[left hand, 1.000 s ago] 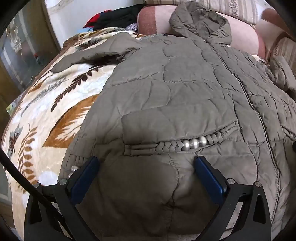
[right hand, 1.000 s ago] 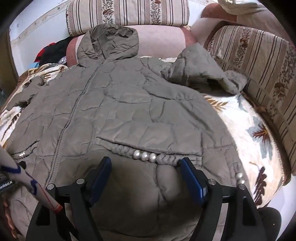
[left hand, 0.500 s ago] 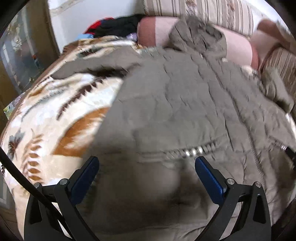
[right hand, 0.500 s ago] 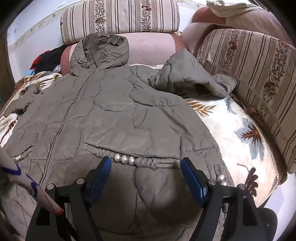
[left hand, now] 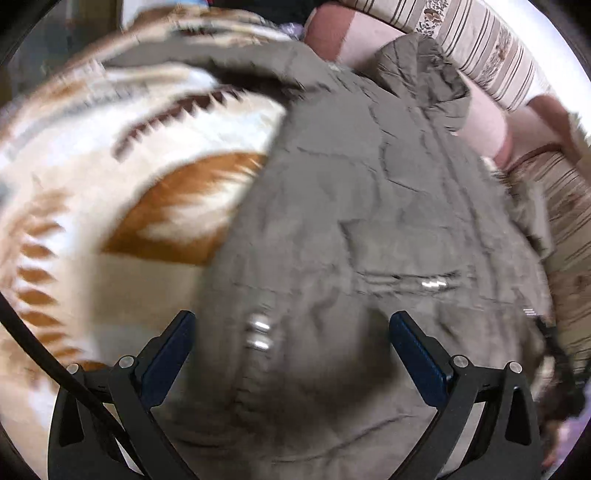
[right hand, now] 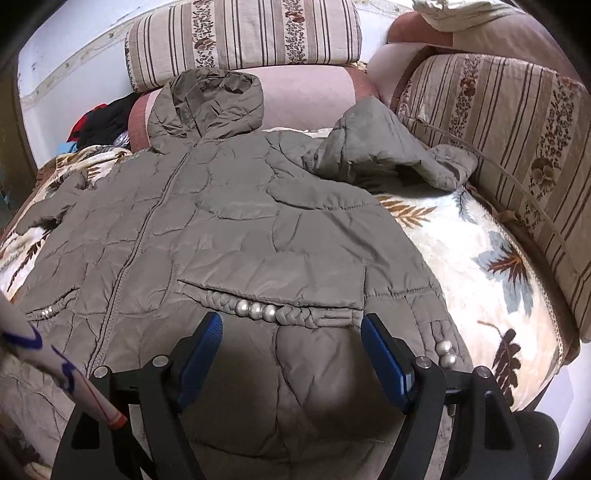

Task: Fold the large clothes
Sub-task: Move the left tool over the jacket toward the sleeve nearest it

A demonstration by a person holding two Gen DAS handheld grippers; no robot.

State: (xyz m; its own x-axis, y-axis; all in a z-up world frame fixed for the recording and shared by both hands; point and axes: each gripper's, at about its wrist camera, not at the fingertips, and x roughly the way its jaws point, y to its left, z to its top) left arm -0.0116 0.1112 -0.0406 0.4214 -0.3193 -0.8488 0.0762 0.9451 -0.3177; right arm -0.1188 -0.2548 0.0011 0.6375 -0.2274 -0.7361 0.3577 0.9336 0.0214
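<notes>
Blur is smearing the left wrist view, where the left tool point(left hand: 291, 332) is hanging wide open over the jacket point(left hand: 369, 221), while the right tool point(right hand: 291, 339) is gaping empty above the jacket's point(right hand: 240, 221) pearl-trimmed pocket point(right hand: 269, 295).

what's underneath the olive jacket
The jacket lies on a cream blanket with brown leaf prints, spread over a sofa. Whatever sits directly beneath the jacket's body is covered.

Striped floral sofa cushions point(right hand: 243, 35) at back and right; leaf-print blanket point(right hand: 480, 258) over seat; white wall point(right hand: 74, 48) behind.
</notes>
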